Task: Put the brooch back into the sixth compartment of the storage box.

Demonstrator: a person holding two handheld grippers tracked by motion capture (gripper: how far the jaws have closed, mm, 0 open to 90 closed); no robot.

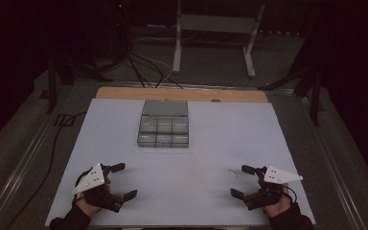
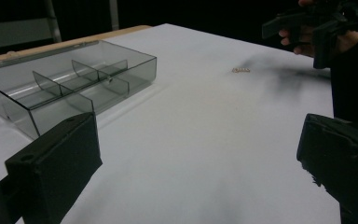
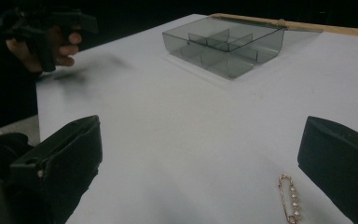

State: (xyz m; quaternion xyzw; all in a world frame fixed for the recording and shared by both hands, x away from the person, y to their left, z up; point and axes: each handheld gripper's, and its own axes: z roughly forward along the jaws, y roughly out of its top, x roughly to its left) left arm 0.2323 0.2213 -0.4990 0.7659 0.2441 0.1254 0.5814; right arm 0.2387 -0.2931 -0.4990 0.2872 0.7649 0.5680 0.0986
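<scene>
A clear grey compartment box (image 1: 164,128) with its lid laid open sits at the middle back of the white table (image 1: 182,158); its dividers show in the left gripper view (image 2: 70,86) and the right gripper view (image 3: 223,44). A small rose-gold pin with pale stones (image 3: 290,198) lies on the table between the right gripper's jaws, touching neither; it is a speck in the high view (image 1: 232,172) and the left gripper view (image 2: 240,70). My left gripper (image 1: 123,180) stands open at the front left, nothing between its jaws. My right gripper (image 1: 243,180) stands open at the front right.
A strip of bare wood (image 1: 182,93) edges the table's far side. Beyond it stand a white metal frame (image 1: 215,28) and cables on the dark floor (image 1: 143,67). Dark stands (image 1: 311,86) flank the table.
</scene>
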